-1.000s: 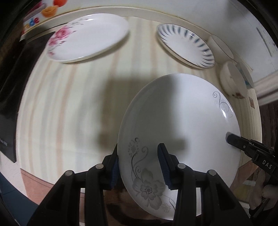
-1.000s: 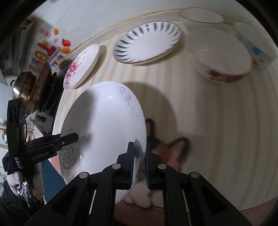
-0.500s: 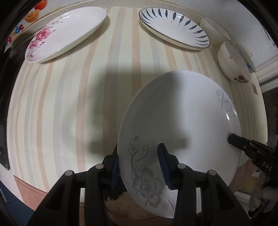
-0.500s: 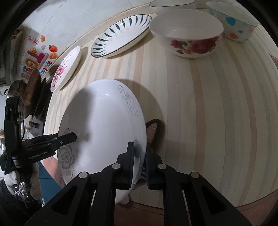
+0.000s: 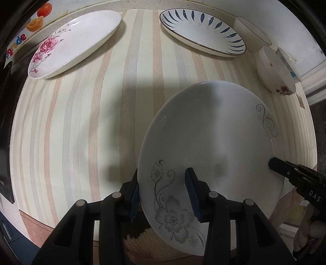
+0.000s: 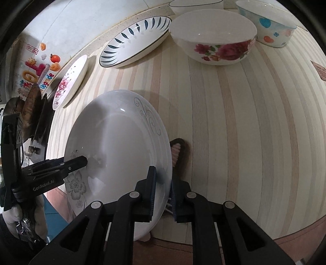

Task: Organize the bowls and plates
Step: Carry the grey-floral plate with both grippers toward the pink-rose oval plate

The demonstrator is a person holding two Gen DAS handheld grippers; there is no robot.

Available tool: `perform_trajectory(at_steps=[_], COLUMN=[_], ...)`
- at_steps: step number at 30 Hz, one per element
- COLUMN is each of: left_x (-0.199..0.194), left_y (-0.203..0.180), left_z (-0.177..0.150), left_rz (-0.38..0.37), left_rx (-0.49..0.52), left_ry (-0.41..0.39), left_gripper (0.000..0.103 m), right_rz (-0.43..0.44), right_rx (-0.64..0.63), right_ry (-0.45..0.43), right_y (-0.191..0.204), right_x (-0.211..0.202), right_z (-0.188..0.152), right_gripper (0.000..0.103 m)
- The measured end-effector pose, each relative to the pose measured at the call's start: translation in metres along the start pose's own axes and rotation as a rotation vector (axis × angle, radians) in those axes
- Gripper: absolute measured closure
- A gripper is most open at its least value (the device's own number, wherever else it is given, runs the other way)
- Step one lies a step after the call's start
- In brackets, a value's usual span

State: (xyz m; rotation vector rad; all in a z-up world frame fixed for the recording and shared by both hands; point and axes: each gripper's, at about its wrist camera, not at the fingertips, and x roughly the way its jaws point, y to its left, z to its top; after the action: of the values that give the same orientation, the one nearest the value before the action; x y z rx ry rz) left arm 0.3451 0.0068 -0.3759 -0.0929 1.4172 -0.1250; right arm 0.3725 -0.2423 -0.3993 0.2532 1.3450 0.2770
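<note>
A large white plate with grey flower print is held over the near edge of the striped table by both grippers. My left gripper is shut on its near rim by the flower. My right gripper is shut on the opposite rim, and shows from the left wrist view as a black tip. A pink-rose plate and a blue-leaf plate lie at the back of the table.
A rose-print bowl, a bowl with hearts and a white bowl stand at the back right. A dark stove with pans is at the table's left end. A wall runs behind.
Both grippers have carried the plate forward over the table toward the back dishes. The bowls and back plates look nearer. The grips are unchanged.
</note>
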Motion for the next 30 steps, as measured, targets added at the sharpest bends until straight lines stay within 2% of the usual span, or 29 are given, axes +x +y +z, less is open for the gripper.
perform_trajectory(at_steps=[6, 7, 9, 12, 14, 15, 17, 18, 19, 21, 23, 26, 30], left_x=[0.005, 0.013, 0.009, -0.018, -0.041, -0.051, -0.063, -0.065, -0.065, -0.060, -0.054, -0.039, -0.019], left_y=[0.001, -0.001, 0.000, 0.017, 0.041, 0.055, 0.088, 0.108, 0.125, 0.155, 0.182, 0.203, 0.220], left_z=[0.012, 0.024, 0.026, 0.033, 0.043, 0.050, 0.067, 0.076, 0.084, 0.097, 0.107, 0.123, 0.133], left_rz=[-0.006, -0.006, 0.009, 0.040, 0.072, 0.082, 0.077, 0.073, 0.067, 0.071, 0.075, 0.103, 0.107], left_rx=[0.018, 0.022, 0.027, 0.010, -0.040, -0.080, -0.174, -0.222, -0.267, -0.342, -0.409, -0.464, -0.520], left_ry=[0.012, 0.017, 0.025, -0.029, -0.083, -0.104, -0.134, -0.144, -0.155, -0.166, -0.176, -0.170, -0.131], left_gripper=[0.064, 0.064, 0.064, 0.064, 0.064, 0.064, 0.063, 0.063, 0.063, 0.063, 0.063, 0.063, 0.063], right_rz=[-0.011, -0.012, -0.019, -0.082, -0.140, -0.135, -0.086, -0.068, -0.036, 0.039, 0.077, 0.060, 0.073], right_rx=[0.007, 0.006, 0.010, 0.005, -0.056, -0.092, -0.169, -0.196, -0.233, -0.307, -0.365, -0.426, -0.427], right_ry=[0.016, 0.024, 0.058, 0.042, 0.003, -0.018, -0.069, -0.087, -0.107, -0.150, -0.170, -0.148, -0.069], right_y=[0.003, 0.004, 0.003, 0.005, 0.022, 0.037, 0.076, 0.092, 0.115, 0.160, 0.194, 0.238, 0.265], right_x=[0.002, 0.002, 0.001, -0.023, -0.047, -0.059, -0.073, -0.073, -0.070, -0.053, -0.028, 0.024, 0.089], right_z=[0.004, 0.005, 0.009, 0.016, 0.025, 0.033, 0.057, 0.069, 0.087, 0.125, 0.160, 0.216, 0.269], right_gripper=[0.087, 0.087, 0.087, 0.087, 0.087, 0.085, 0.070, 0.053, 0.043, 0.043, 0.043, 0.044, 0.060])
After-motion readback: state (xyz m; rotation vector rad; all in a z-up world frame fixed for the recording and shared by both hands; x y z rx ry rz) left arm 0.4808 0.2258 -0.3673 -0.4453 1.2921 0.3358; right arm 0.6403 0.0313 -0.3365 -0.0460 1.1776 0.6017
